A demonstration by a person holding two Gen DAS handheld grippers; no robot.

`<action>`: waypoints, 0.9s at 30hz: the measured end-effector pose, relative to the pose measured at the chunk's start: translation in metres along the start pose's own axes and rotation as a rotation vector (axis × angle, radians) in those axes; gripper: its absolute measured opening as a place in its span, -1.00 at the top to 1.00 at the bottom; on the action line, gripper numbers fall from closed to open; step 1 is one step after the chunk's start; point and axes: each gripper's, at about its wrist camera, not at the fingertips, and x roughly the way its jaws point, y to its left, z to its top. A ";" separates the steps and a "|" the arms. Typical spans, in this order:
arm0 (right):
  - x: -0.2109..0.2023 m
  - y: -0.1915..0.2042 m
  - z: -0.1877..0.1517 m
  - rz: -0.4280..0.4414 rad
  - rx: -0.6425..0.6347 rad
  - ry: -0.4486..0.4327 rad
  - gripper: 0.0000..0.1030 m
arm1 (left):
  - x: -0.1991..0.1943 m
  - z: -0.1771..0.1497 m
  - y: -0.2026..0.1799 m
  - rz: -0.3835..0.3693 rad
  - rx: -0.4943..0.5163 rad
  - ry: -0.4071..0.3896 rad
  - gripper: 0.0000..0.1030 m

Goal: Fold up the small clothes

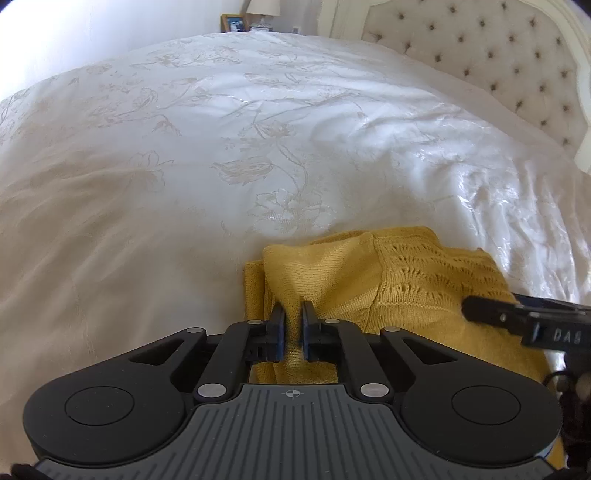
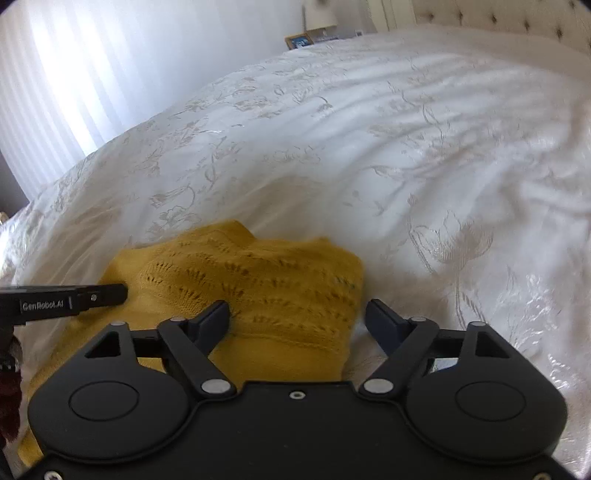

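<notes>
A mustard-yellow knitted garment (image 1: 406,280) lies bunched on the white bedspread (image 1: 184,166). My left gripper (image 1: 293,314) is shut on a raised fold of the yellow knit near its left edge. My right gripper (image 2: 297,314) is open, its jaws wide apart just above the garment's (image 2: 258,288) right part, with the right finger (image 2: 384,319) beyond the cloth's edge, over the bedspread (image 2: 406,147). The right gripper's finger also shows in the left wrist view (image 1: 487,310), resting over the knit. The left gripper's finger shows in the right wrist view (image 2: 99,295).
The white floral-embroidered bedspread stretches far ahead on both sides. A tufted beige headboard (image 1: 498,55) stands at the far right. A bedside lamp (image 1: 262,7) and a small picture frame (image 1: 233,23) sit beyond the bed. Pale curtains (image 2: 74,74) hang at the left.
</notes>
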 end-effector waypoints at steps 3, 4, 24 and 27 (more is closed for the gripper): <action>-0.009 -0.004 0.001 0.012 0.033 -0.011 -0.62 | -0.020 0.002 0.000 0.079 0.014 -0.033 0.21; -0.016 -0.002 0.001 -0.001 0.028 -0.016 -0.63 | -0.029 0.001 0.000 0.093 0.032 -0.059 0.20; -0.118 0.011 -0.065 -0.120 -0.009 0.039 -1.00 | -0.089 -0.062 -0.006 0.241 0.181 -0.005 -0.12; -0.141 0.018 -0.063 -0.099 0.018 -0.020 -0.99 | -0.120 -0.063 -0.024 0.286 0.169 -0.094 -0.16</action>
